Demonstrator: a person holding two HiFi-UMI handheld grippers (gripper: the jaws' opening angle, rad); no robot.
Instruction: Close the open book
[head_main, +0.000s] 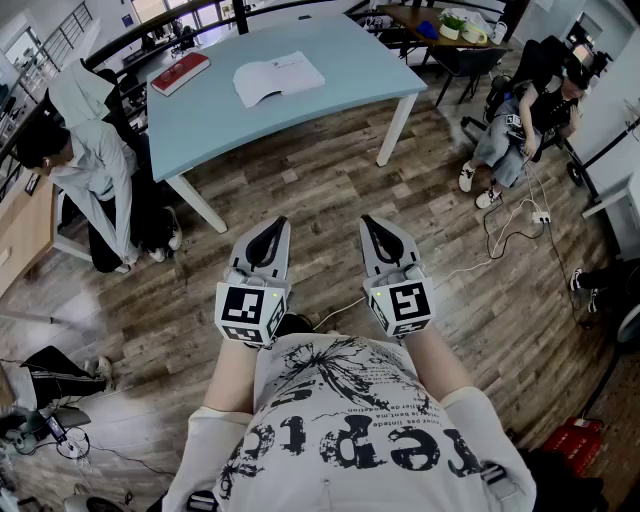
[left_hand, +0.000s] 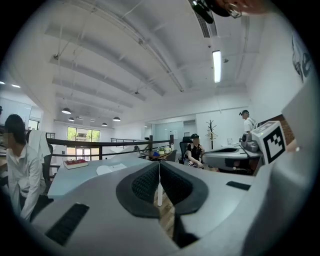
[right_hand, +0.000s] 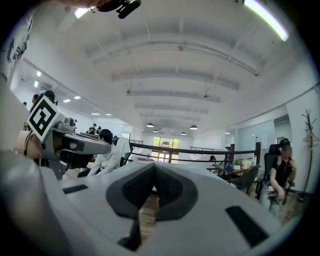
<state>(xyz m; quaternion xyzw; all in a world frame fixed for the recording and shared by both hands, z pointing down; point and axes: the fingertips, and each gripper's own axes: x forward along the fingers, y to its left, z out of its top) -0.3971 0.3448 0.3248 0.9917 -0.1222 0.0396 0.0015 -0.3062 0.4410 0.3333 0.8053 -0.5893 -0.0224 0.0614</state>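
Note:
An open white book (head_main: 278, 78) lies flat on the light blue table (head_main: 220, 125) far ahead of me; in the left gripper view the same open book (left_hand: 111, 169) shows small on the tabletop. Both grippers hang side by side over the wooden floor, well short of the table, and point level toward it. My left gripper (head_main: 277, 224) is shut with nothing between its jaws, whose tips (left_hand: 159, 166) meet. My right gripper (head_main: 368, 221) also looks shut and empty, its tips (right_hand: 154, 167) touching.
A closed red book (head_main: 180, 73) lies at the table's left end. One person sits at the left (head_main: 90, 170) beside the table, another in a chair at the right (head_main: 530, 110). Cables (head_main: 510, 215) trail over the floor at right. A second table (head_main: 440, 25) stands at the back.

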